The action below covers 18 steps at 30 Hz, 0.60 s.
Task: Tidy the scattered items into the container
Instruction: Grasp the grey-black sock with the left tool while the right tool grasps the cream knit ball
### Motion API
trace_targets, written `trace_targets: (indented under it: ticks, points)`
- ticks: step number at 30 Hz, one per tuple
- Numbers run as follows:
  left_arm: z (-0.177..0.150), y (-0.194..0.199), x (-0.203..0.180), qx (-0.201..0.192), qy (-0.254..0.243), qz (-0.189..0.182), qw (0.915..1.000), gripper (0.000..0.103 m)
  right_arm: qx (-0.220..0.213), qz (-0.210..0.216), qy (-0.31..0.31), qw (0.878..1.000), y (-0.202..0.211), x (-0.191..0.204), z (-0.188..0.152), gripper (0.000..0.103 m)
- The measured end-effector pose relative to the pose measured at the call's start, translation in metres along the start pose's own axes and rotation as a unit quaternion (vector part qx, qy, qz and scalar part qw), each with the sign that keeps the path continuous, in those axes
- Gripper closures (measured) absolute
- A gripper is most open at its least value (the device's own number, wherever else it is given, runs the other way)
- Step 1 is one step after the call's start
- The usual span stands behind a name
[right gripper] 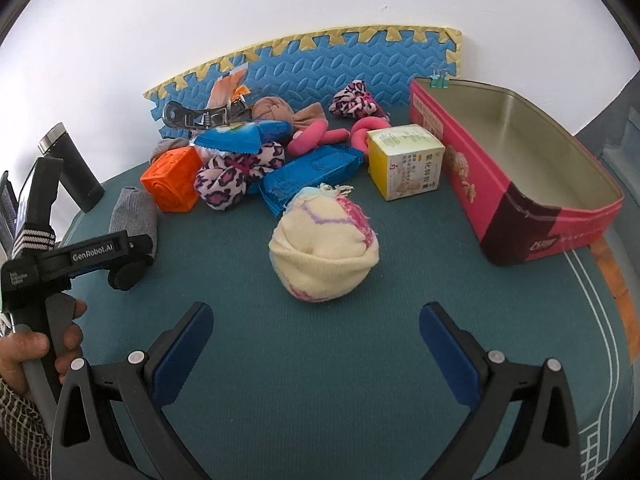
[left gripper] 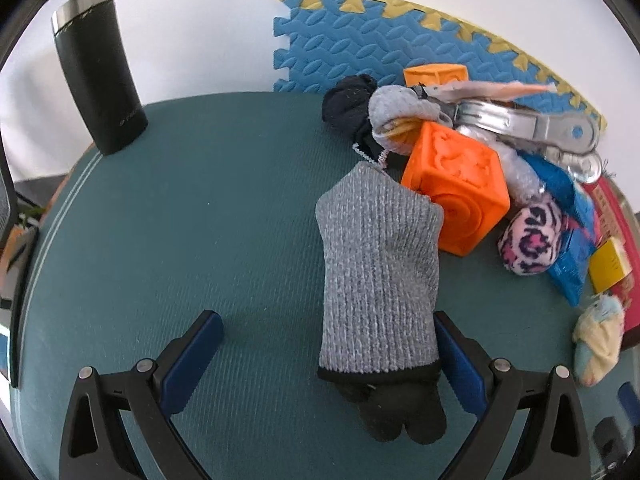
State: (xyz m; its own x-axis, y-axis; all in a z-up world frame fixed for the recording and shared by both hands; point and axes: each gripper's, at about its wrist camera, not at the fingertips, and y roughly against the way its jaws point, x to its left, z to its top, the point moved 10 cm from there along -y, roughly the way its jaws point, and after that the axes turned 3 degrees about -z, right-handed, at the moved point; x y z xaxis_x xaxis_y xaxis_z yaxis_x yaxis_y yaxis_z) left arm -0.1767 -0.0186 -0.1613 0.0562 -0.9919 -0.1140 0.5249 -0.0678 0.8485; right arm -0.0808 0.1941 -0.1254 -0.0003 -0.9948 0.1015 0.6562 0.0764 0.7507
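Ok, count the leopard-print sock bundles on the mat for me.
2. One leopard-print bundle lies in the pile between the orange cube and the blue packet. The second bundle sits further back against the foam mat. The pile may hide others.

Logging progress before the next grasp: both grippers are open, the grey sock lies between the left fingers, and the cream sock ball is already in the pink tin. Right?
Not quite. The right wrist view shows the cream sock ball on the green mat, outside the pink tin. The rest holds.
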Motion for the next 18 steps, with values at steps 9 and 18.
trace_targets:
  ticks: [9, 18]
  points:
    - [0.008, -0.003, -0.001, -0.026, -0.003, 0.002, 0.9996, 0.000, -0.015, -0.019, 0.014, 1.000, -0.010, -0.001, 0.020, 0.000]
    - [0.012, -0.006, -0.006, -0.039, -0.005, 0.000, 0.9992, 0.000, 0.000, -0.030, 0.014, 0.999, -0.040, -0.001, 0.034, 0.010]
